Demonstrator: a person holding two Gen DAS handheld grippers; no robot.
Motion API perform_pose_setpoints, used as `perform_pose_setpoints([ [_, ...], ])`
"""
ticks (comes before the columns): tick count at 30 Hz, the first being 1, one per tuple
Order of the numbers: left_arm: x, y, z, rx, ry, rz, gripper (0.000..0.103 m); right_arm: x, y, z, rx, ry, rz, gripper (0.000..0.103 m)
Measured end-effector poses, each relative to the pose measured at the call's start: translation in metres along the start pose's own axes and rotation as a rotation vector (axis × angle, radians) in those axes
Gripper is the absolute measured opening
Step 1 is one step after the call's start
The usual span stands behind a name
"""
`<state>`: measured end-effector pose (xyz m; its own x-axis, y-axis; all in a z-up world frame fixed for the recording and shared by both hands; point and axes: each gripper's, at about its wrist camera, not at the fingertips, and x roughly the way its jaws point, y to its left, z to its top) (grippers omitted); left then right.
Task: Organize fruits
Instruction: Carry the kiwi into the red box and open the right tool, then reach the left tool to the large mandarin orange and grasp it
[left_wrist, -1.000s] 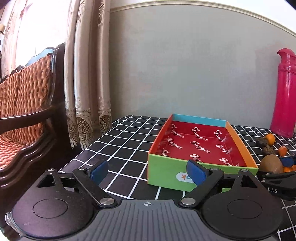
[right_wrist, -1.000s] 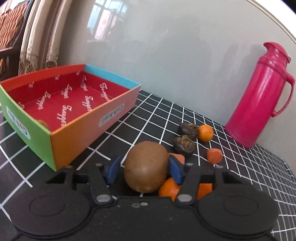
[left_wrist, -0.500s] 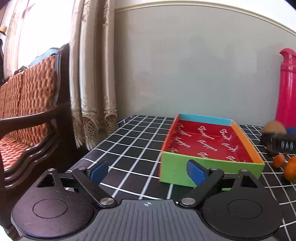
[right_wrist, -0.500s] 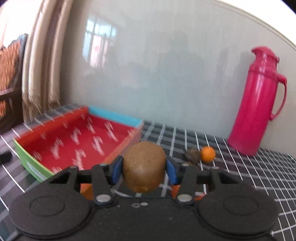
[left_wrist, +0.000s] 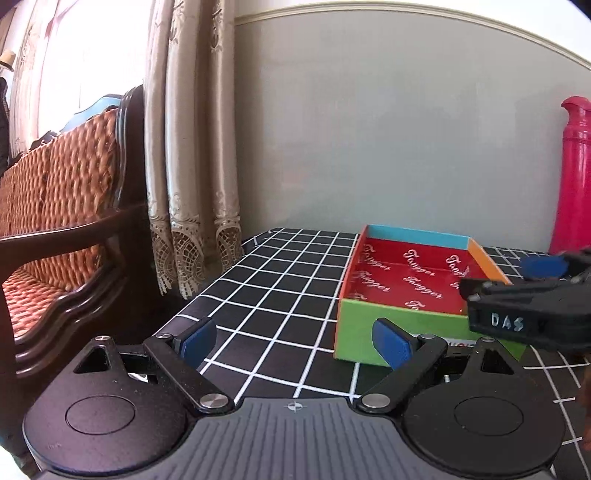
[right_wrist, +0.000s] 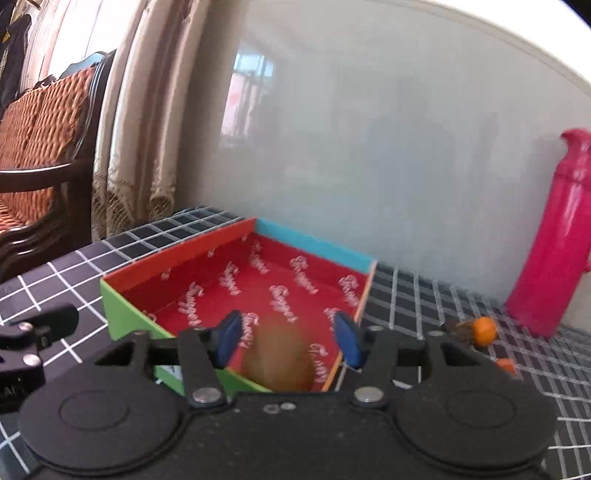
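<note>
- The blue-padded fingers (right_wrist: 229, 338) of the right gripper (right_wrist: 290, 341) are opening, and neither pad touches the brown, fuzzy, egg-shaped kiwi (right_wrist: 279, 360) that shows blurred in the gap between them
- That kiwi sits low between the jaws, over the near corner of the shallow cardboard box with a red printed lining and green, orange and blue walls (right_wrist: 123, 306); whether it rests on the box floor cannot be told through the blur
- The left gripper (left_wrist: 295, 341) stands with its blue pads wide apart and nothing between them, just above the black tablecloth with a white grid (left_wrist: 280, 273)
- In the left wrist view the right gripper reaches in from the right edge over the box's near right corner
- The box stands on the cloth, near the grey wall
- A tall pink plastic thermos flask (right_wrist: 554, 236) stands well to the right of the box
- A small round orange fruit (right_wrist: 484, 329) lies on the cloth near the flask's foot, touching a dark wrinkled fruit (right_wrist: 458, 330)
- Cream lace-edged curtains (left_wrist: 188, 147) and a dark wooden settee with a woven orange cushion (left_wrist: 55, 206) stand left of the table
</note>
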<state>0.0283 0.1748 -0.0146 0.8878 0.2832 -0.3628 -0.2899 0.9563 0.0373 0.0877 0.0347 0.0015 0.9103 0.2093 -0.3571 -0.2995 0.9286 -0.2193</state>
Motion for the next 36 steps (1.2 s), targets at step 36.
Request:
perform_pose_setpoints([
  [36, -0.02, -0.104, 0.009, 0.085, -0.039, -0.236, 0.103, -0.073, -0.184, -0.033, 0.152, 0.023, -0.353, 0.088],
])
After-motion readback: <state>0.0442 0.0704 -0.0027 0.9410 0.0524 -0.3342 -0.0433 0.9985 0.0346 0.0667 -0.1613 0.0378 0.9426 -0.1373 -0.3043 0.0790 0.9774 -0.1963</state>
